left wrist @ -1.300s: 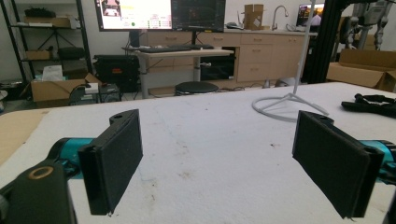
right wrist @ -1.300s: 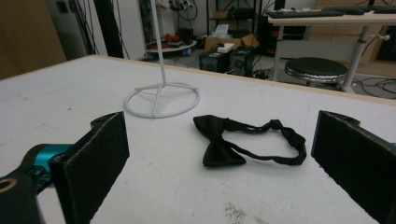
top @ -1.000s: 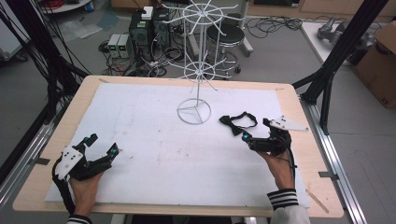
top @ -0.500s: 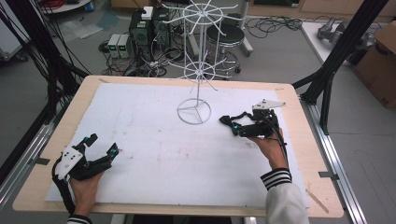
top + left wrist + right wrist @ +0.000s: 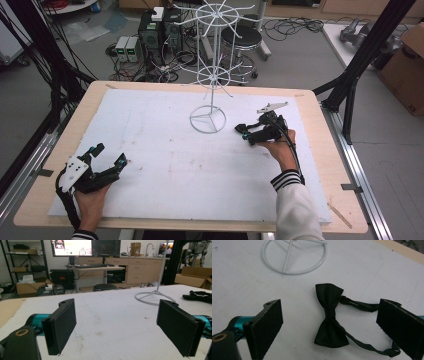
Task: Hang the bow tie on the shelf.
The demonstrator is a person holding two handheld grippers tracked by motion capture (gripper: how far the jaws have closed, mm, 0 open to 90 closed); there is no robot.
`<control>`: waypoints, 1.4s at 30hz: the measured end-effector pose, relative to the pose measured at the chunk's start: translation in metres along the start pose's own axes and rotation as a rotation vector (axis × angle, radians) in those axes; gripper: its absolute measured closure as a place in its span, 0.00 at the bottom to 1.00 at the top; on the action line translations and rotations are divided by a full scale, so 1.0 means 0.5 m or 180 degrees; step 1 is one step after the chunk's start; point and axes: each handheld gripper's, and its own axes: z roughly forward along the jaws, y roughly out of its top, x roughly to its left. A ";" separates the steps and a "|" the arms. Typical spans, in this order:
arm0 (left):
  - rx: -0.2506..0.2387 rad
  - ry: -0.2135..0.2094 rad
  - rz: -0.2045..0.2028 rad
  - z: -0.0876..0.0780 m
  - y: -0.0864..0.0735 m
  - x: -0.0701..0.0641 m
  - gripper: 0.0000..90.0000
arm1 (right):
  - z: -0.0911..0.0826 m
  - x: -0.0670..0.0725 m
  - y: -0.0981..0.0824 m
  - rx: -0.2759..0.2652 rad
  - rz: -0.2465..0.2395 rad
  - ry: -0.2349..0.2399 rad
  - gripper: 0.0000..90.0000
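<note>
A black bow tie (image 5: 329, 315) with a thin strap lies flat on the white table cover, close to the round base (image 5: 287, 258) of a white wire display stand (image 5: 212, 75). My right gripper (image 5: 330, 303) is open and low over the tie, one jaw on each side of it, not touching it. In the high view the right gripper (image 5: 243, 131) sits just right of the stand's base (image 5: 207, 120) and covers most of the tie. My left gripper (image 5: 110, 154) rests open at the near left of the table with nothing between its pads (image 5: 61, 325).
A white foam sheet (image 5: 165, 150) covers the wooden table (image 5: 45, 190). The stand's wire arms spread out above the far middle. Black frame posts stand at both far corners. In the left gripper view, the stand's base (image 5: 152, 296) and the other gripper (image 5: 200, 295) show far off.
My right gripper has moved left and away from the person, down over the bow tie, so its open jaws now flank it. The left gripper has not moved.
</note>
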 end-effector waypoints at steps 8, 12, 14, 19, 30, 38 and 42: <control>-0.0004 0.0000 -0.0008 0.000 0.000 0.000 0.18 | 0.028 0.006 0.003 0.0260 -0.0129 -0.0081 0.19; -0.0006 0.0000 0.0000 0.000 0.000 0.000 0.18 | 0.037 0.006 0.002 0.0401 -0.0109 -0.0124 0.27; -0.0002 -0.0001 -0.0001 0.000 0.000 0.000 0.18 | 0.042 0.006 0.000 0.0472 -0.0091 -0.0174 0.29; -0.0008 -0.0001 -0.0007 0.000 0.000 0.000 0.18 | 0.051 0.006 -0.001 0.0582 -0.0097 -0.0184 0.39; -0.0004 -0.0001 0.0003 0.000 0.000 0.000 0.18 | 0.072 0.007 -0.006 0.0802 -0.0018 -0.0207 0.54; -0.0002 -0.0001 0.0002 -0.001 0.000 0.000 0.18 | 0.082 0.007 -0.008 0.0848 0.0023 -0.0228 0.61; -0.0009 0.0000 -0.0005 0.000 0.000 0.000 0.18 | 0.087 0.006 -0.008 0.0846 0.0014 -0.0226 0.63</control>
